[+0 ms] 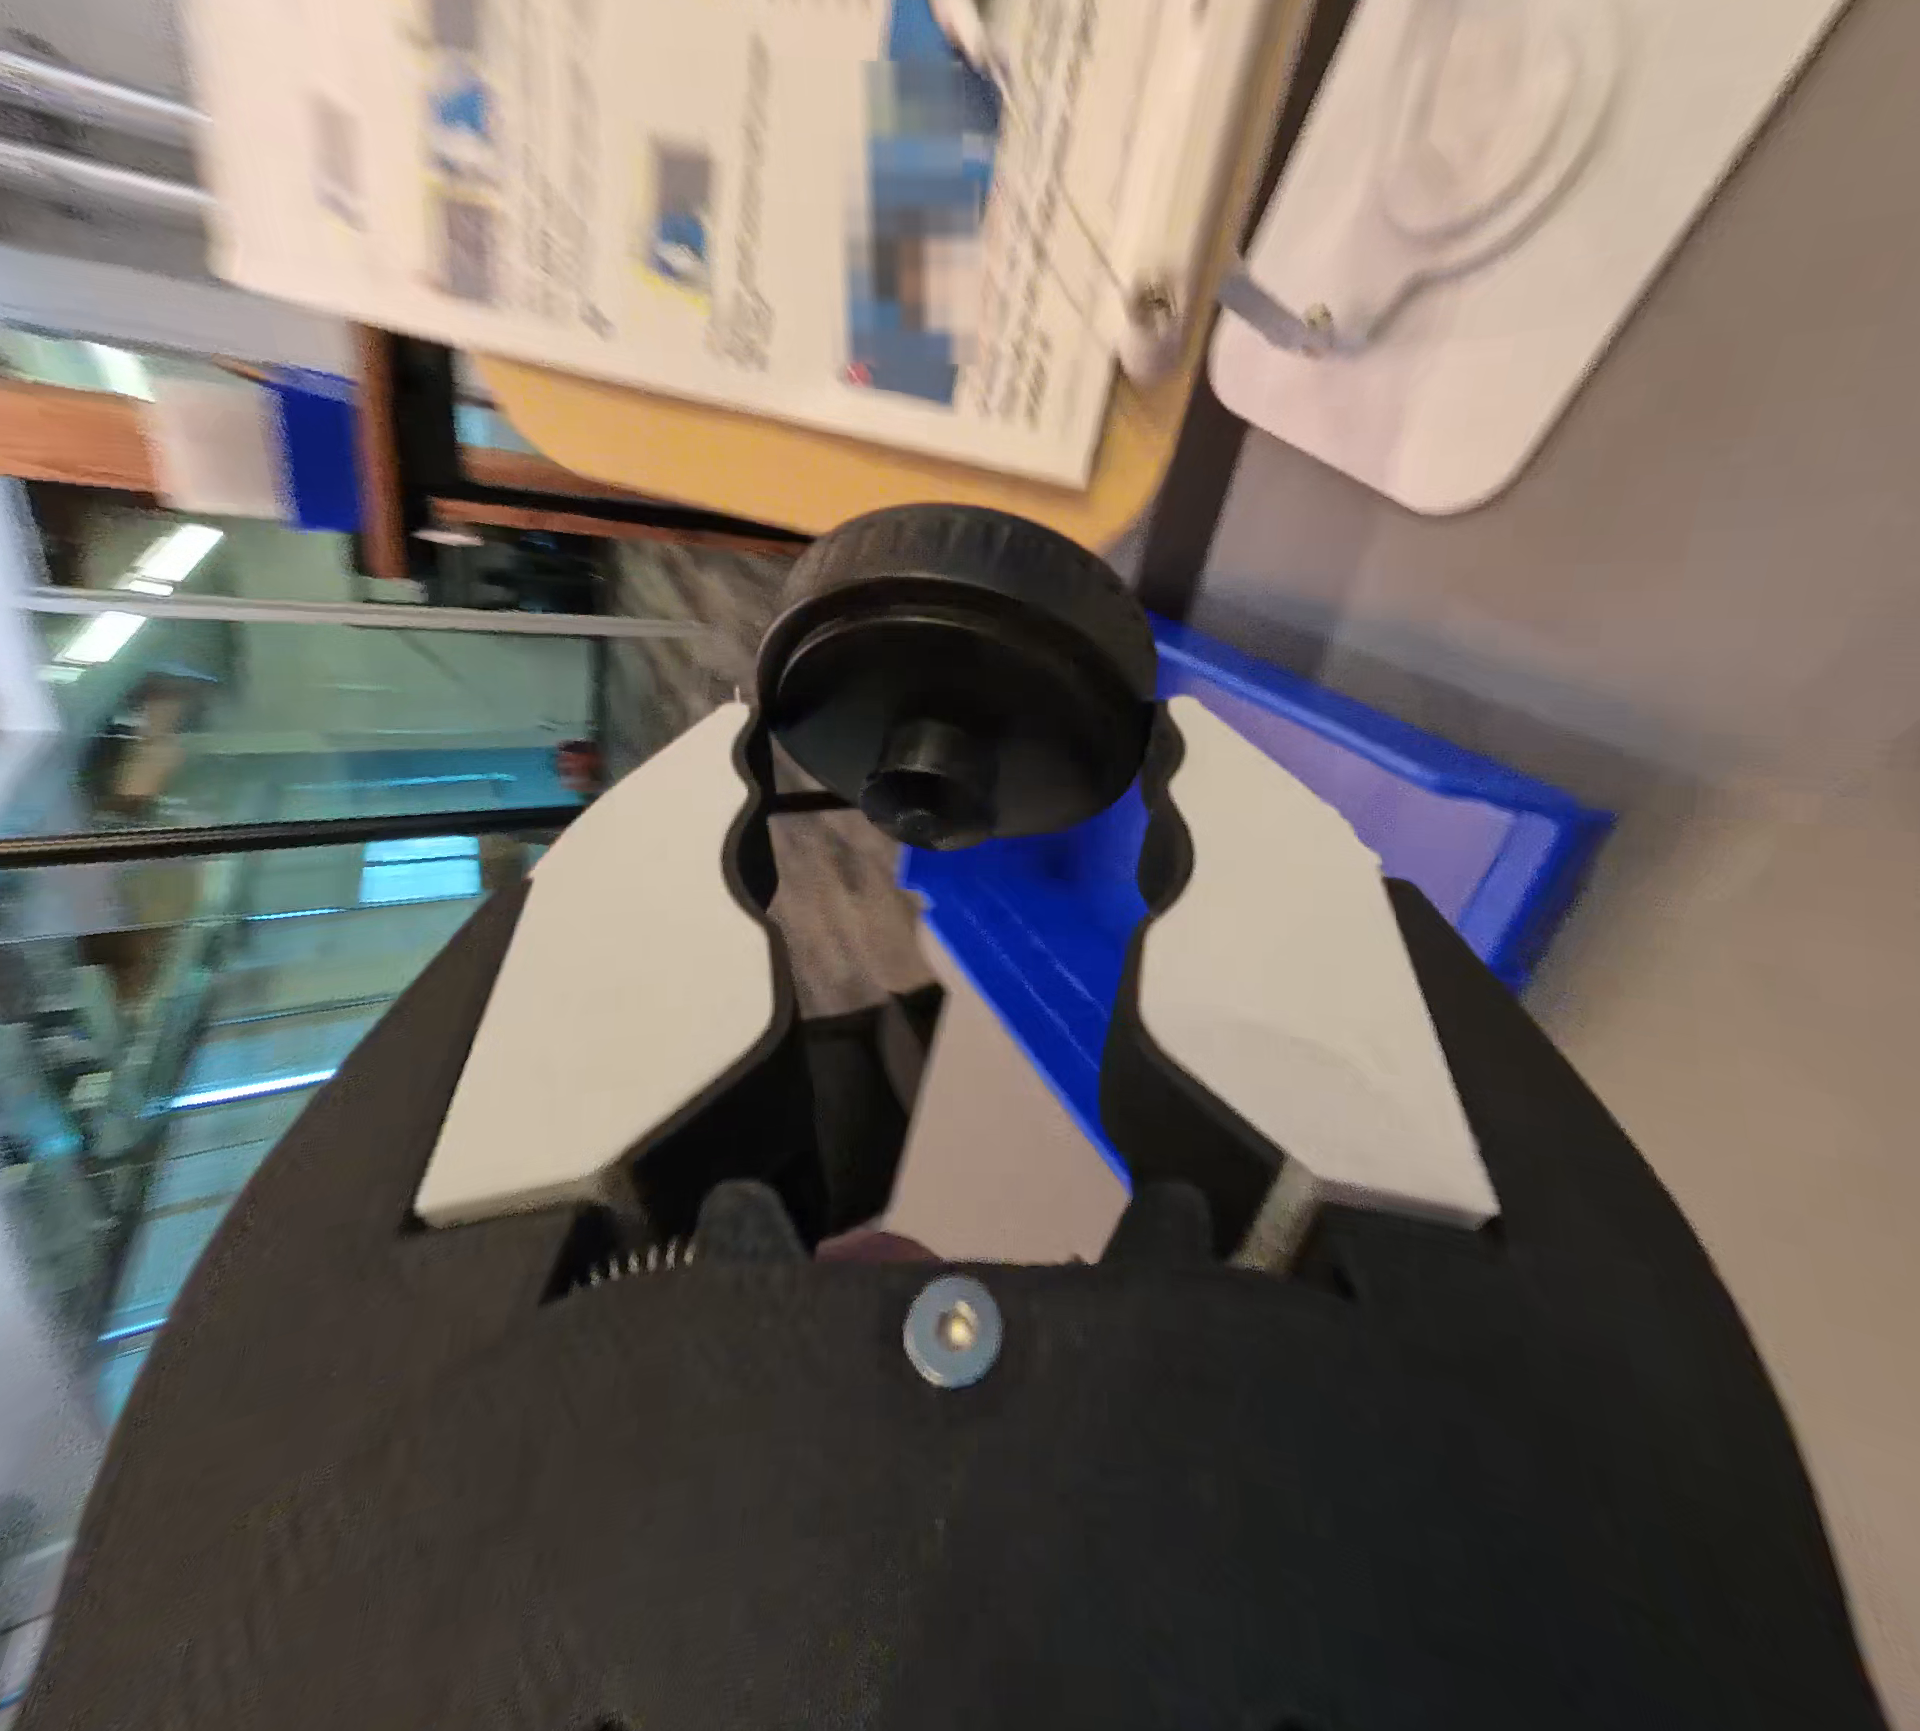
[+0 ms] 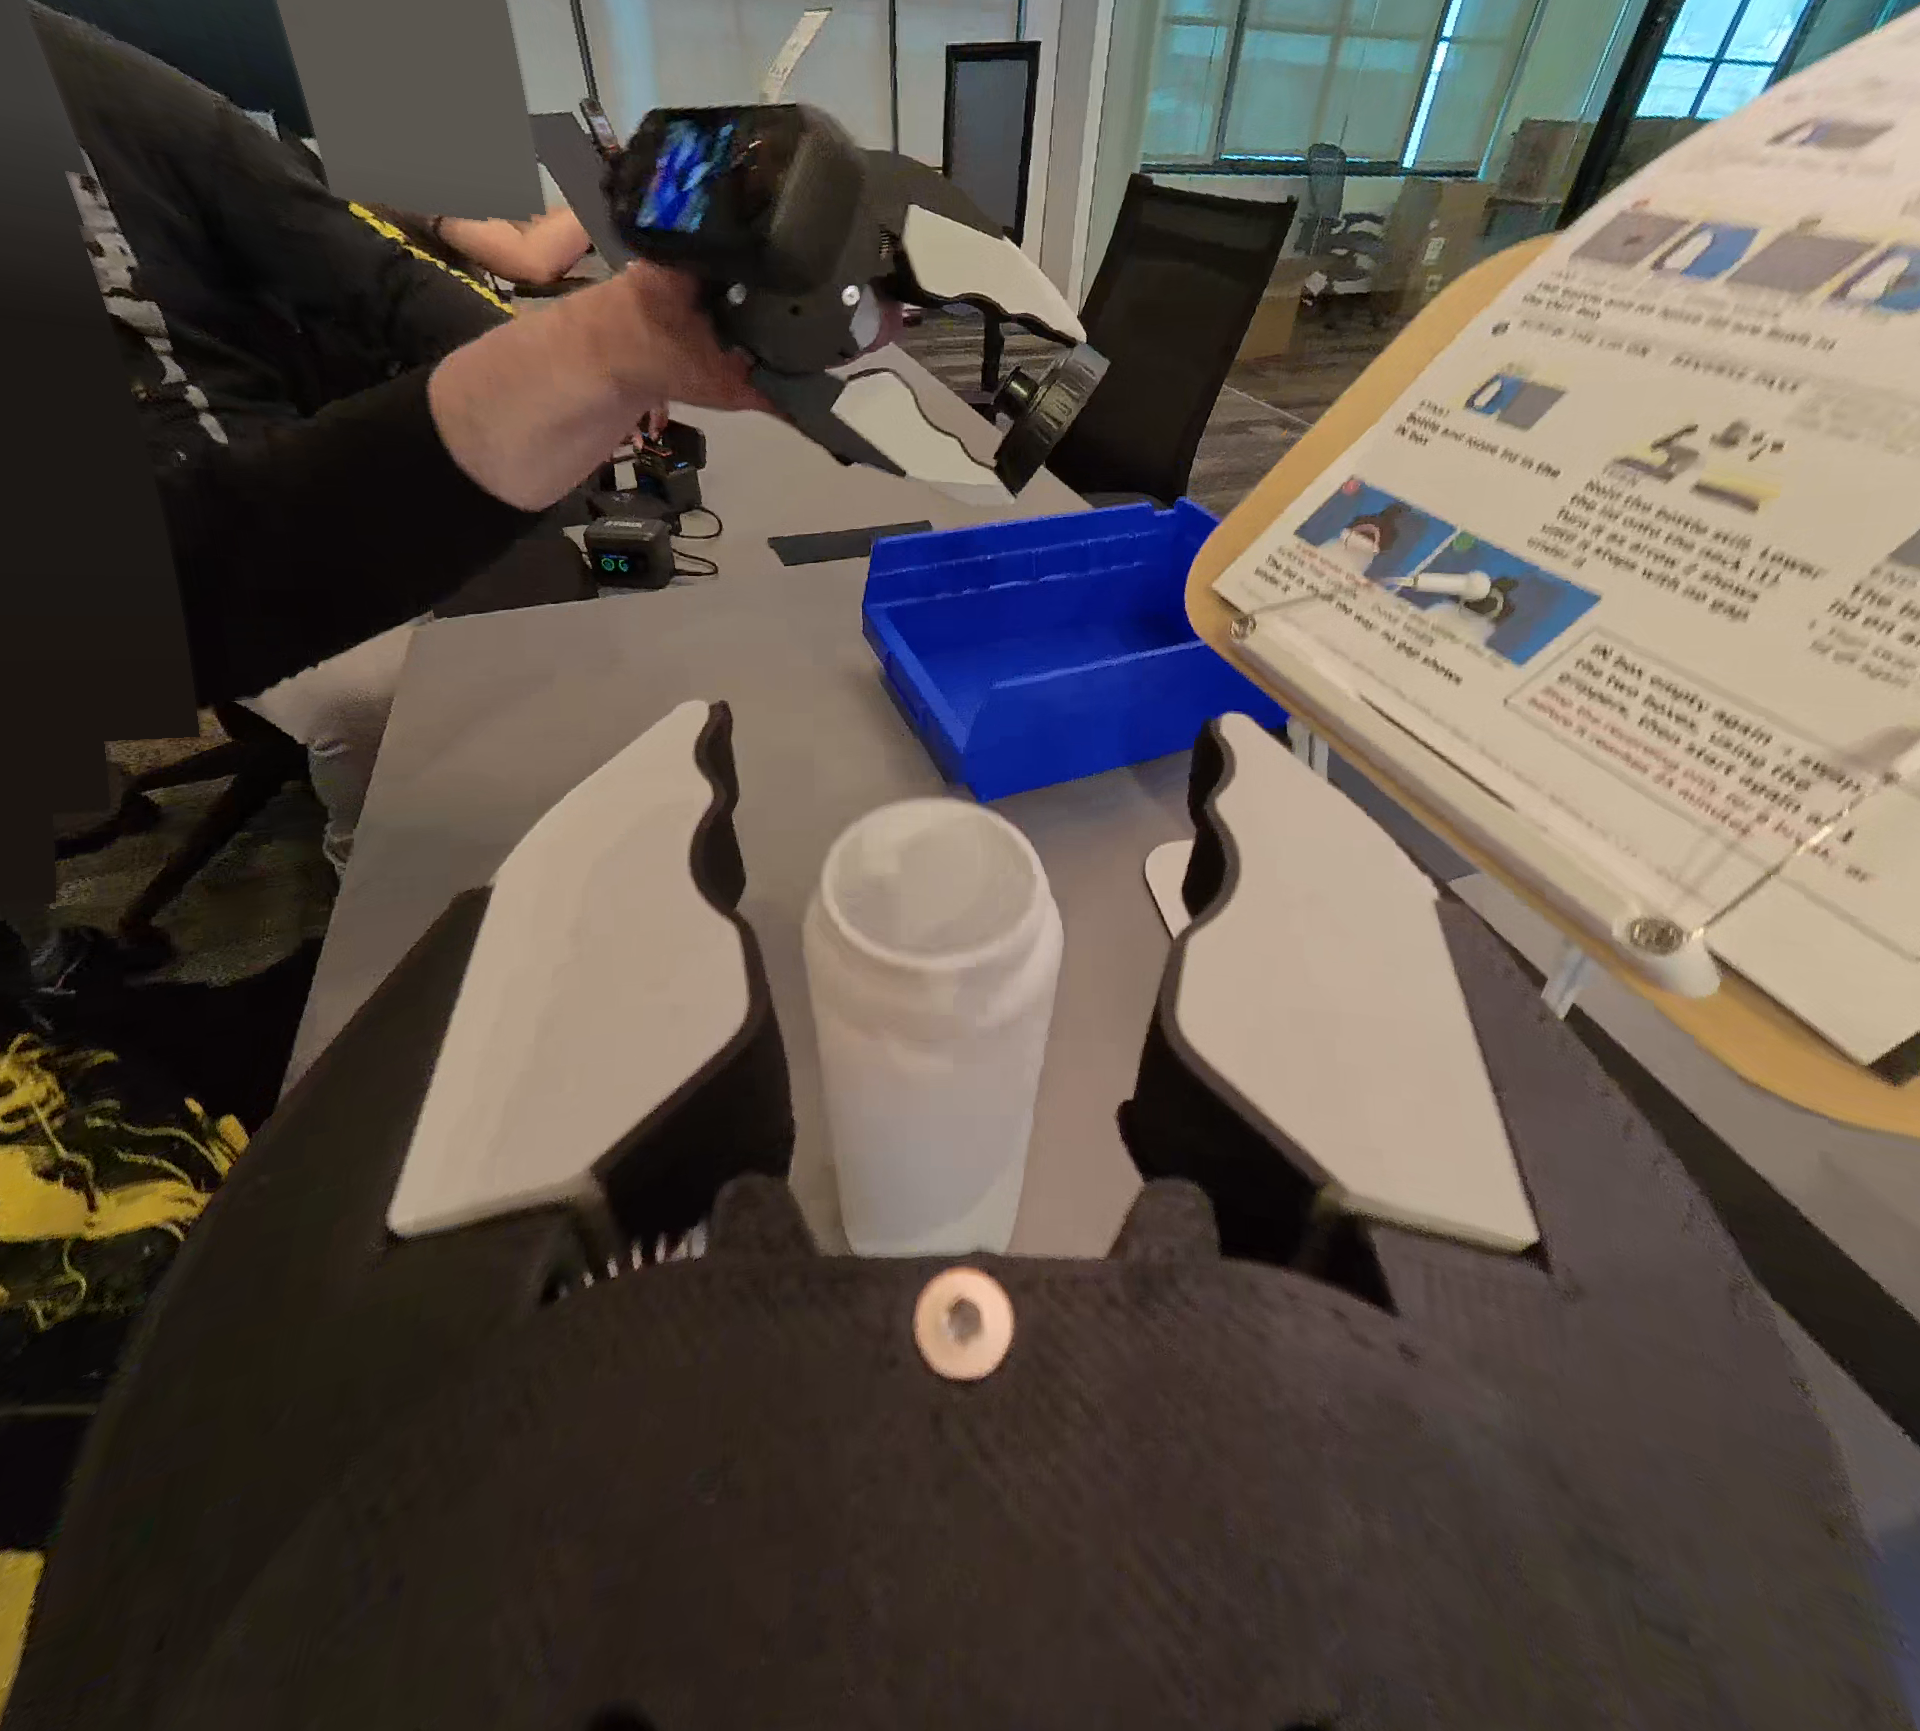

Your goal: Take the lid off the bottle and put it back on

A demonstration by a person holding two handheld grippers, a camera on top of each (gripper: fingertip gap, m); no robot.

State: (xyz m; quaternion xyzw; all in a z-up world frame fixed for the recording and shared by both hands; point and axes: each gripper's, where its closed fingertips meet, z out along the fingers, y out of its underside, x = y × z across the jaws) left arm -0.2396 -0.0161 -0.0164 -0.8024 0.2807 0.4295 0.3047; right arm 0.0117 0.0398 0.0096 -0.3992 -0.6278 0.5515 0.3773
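- Our left gripper [image 1: 951,751] has its jaws clamped on the black lid [image 1: 956,673], which sits right at the jaw tips, held by its ribbed rim.
- The lid's underside faces the left wrist camera, with a short black spout [image 1: 920,798] sticking out from its middle toward us.
- In the right wrist view we see that same left gripper [image 2: 1023,424] raised well above the bench [image 2: 582,673], held in a person's hand [image 2: 592,372], with the lid [image 2: 1049,419] pinched edge-on between its tips.
- Our right gripper [image 2: 961,808] has the white translucent bottle [image 2: 930,1016] standing upright between its jaws, mouth uncovered.
- The bottle's body lies deep in the throat of the right jaws; whether the pads press its lower sides is hard to judge, since the base is hidden behind the gripper body, so we cannot tell if they grip or merely bracket it.
- Lid and bottle are well apart: the lid is up and beyond the right jaw tips, slightly to their right.
- A blue bin [image 2: 1039,642] rests on the bench just beyond the right jaw tips, and it shows behind the left jaws too [image 1: 1351,808].
- A printed instruction sheet [image 2: 1621,538] on a tan stand lies to the right of the right jaws; it fills the blurred area above the left jaws [image 1: 665,123].
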